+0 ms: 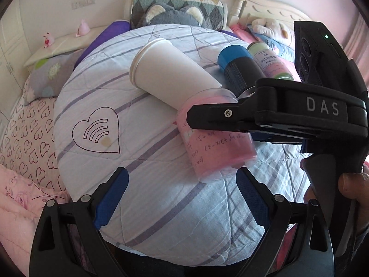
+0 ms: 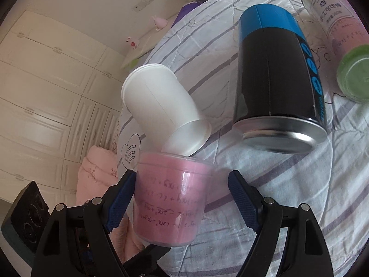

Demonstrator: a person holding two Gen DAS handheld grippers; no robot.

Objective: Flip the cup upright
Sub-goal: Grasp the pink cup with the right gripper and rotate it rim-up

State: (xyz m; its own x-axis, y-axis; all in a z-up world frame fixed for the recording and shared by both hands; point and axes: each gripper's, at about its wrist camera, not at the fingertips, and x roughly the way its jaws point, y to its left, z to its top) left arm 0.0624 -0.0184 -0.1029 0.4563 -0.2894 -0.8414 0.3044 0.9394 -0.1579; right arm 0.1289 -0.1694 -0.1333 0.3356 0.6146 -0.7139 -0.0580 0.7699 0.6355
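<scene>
A clear plastic cup with pink paper inside lies on its side on a round striped cushion. In the right wrist view the cup sits between my right gripper's open blue-padded fingers; the left pad looks close to its wall, the right pad stands apart. In the left wrist view the right gripper's upper finger crosses over the cup. My left gripper is open and empty, just in front of the cup. A white paper cup lies on its side behind the pink one, touching it.
A black can with a blue band and a green and pink can lie on the cushion to the right. Pillows and a plush toy sit behind. Pink bedding lies left. White cabinets stand far left.
</scene>
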